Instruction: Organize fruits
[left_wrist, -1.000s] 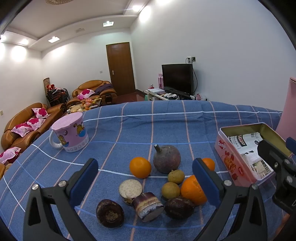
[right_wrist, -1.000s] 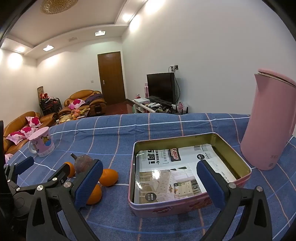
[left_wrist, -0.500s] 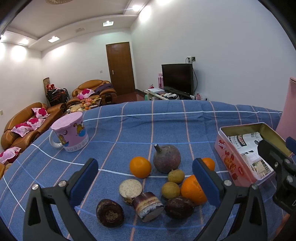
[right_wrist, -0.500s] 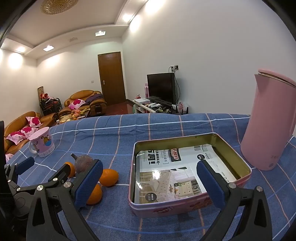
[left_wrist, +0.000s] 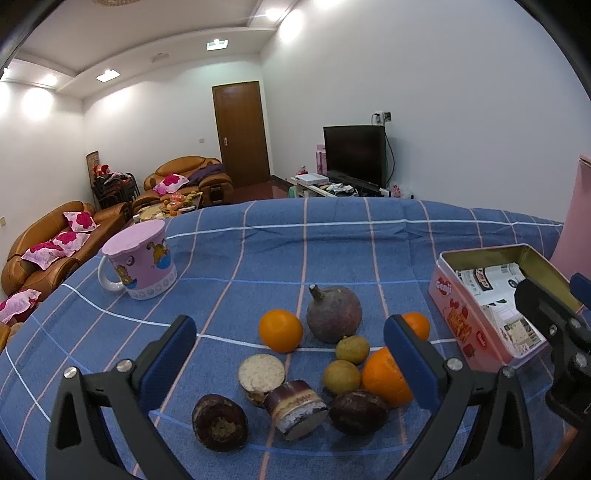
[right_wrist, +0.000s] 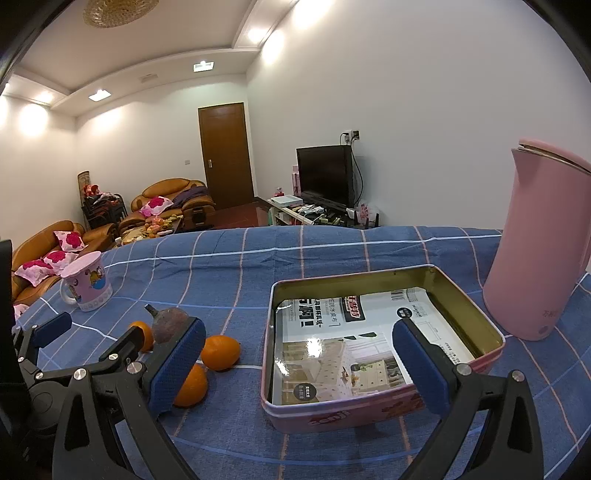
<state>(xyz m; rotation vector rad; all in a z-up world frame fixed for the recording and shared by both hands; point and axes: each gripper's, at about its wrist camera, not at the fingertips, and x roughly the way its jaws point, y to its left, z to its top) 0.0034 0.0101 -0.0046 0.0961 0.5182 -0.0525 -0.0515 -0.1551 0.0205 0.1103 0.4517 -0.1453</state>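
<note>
Blue checked tabletop (left_wrist: 332, 240): fruit cluster (left_wrist: 317, 354) loose beside pink tin (right_wrist: 369, 406), nothing in the tin yet. Left claw (left_wrist: 288, 365) and right claw (right_wrist: 295, 369) both spread wide, empty. Step: first pick. Next: lower left claw over one orange (left_wrist: 280, 330), close.

Far L of your left claw, a pink cartoon mug (left_wrist: 138, 263) w/ white handle stands upright on the blue checked cloth (left_wrist: 277, 236). Just R of your right claw, a tall pink kettle (right_wrist: 537, 254) stands upright on the same cloth. Beyond the table, ahead of both claws: brown door (left_wrist: 241, 133), black TV (left_wrist: 354, 155) on a low stand, brown sofas (left_wrist: 55, 236) w/ pink flowered cushions to the L.
</note>
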